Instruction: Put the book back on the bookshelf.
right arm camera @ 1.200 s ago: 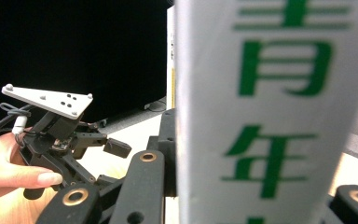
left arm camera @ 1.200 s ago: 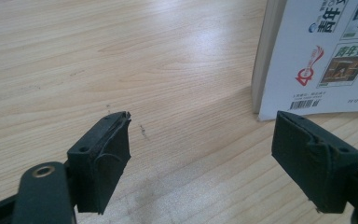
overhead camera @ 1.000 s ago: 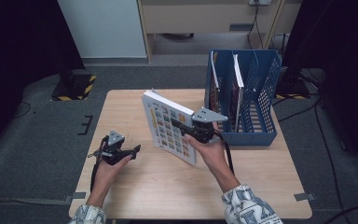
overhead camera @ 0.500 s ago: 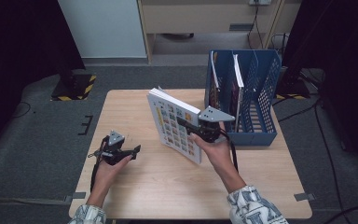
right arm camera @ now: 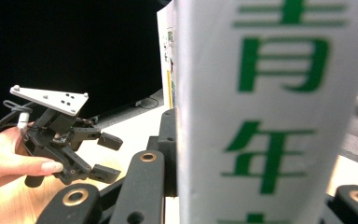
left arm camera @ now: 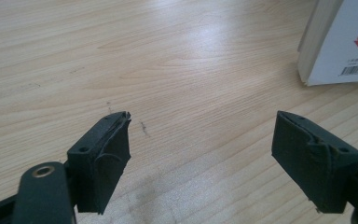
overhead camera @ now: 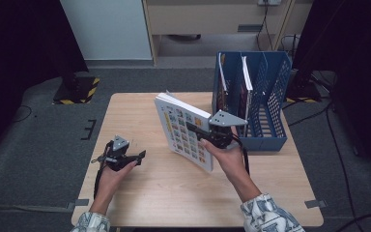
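At the left, no change: left gripper (overhead camera: 138, 155) low over the table (overhead camera: 174, 193), same spot as a second ago. Wide open in the left gripper view (left arm camera: 200, 154), nothing between the pads, only bare wood beneath, and a corner of the book (left arm camera: 340, 42) off to one side, apart from them. Idle, by the look of it, and no part in the lift.

In the middle, the change itself: book (overhead camera: 183, 130) tipped up steeper than a second ago and carried a little toward the right, nearer the blue rack (overhead camera: 270, 116). Now up on edge, cover with the picture grid facing left. Lower corner possibly touching the table, possibly just clear; hard to tell from above. Likely meaning: pick-up done, carry to the rack under way, slotting not yet begun.

Further right, right gripper (overhead camera: 198, 133) clamped on the book's right-hand edge, narrowed to the book's thickness. Up close in the right gripper view, spine (right arm camera: 261, 116) with green characters wedged upright between the black jaws, left gripper (right arm camera: 107, 156) visible beyond.

At the far right, rack standing upright near the table's edge, a couple of books (overhead camera: 244, 72) already filed in its left slots, right-hand slots apparently free.
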Tool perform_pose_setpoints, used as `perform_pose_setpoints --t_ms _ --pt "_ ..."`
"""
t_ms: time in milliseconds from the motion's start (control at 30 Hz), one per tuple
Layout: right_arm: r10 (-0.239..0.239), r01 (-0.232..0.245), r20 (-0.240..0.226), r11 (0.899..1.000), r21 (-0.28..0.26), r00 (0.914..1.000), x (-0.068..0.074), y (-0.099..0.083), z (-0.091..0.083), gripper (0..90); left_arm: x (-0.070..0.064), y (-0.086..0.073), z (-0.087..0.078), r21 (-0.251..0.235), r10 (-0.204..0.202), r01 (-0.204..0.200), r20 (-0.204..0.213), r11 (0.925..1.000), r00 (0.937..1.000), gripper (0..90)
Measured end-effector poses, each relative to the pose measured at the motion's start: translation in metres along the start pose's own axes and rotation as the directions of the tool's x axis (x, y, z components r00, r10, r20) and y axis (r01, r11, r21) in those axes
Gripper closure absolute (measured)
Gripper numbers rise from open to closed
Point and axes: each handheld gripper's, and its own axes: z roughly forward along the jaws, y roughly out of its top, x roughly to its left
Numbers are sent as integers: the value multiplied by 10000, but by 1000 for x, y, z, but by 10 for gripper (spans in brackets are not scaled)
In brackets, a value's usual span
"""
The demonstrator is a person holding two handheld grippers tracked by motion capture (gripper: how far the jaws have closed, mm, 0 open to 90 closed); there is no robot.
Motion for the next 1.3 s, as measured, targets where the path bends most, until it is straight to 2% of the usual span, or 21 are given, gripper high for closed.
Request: perform_pose_setpoints --t_ms 667,1033,1200,1300 --pt "9 -10 62 10000 98 10000 -12 8 -25 741 -1 0 1 44 2 -2 -41 10000 10000 178" --pt "47 -49 137 9999 157 9999 -19 6 -37 741 1 -4 8 678 64 -51 -192 9977 9998 89" --pt "34 -36 121 9999 162 9999 -20 7 -42 741 1 -5 9 862 15 15 -352 9963 9994 55" --pt "8 -10 131 9998 187 9999 -20 7 -45 741 2 -7 9 857 -21 47 -307 9963 9995 51"
